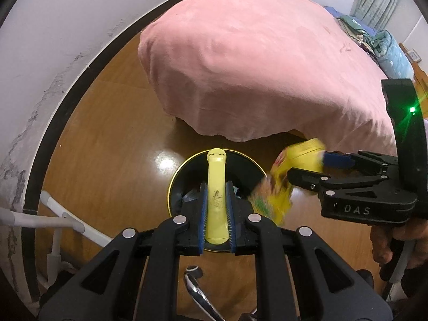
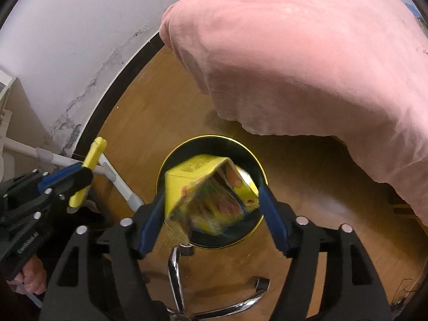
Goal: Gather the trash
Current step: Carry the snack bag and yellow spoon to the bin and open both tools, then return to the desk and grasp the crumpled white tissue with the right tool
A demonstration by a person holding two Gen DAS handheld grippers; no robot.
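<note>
two grippers over the black bin: left fingers clamp a yellow handle, right fingers spread around a yellow carton.

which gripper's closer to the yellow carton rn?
Right. The right gripper brackets the yellow carton above the bin, fingers spread, carton blurred. The left gripper is shut on a yellow stick, beside the carton.
</note>
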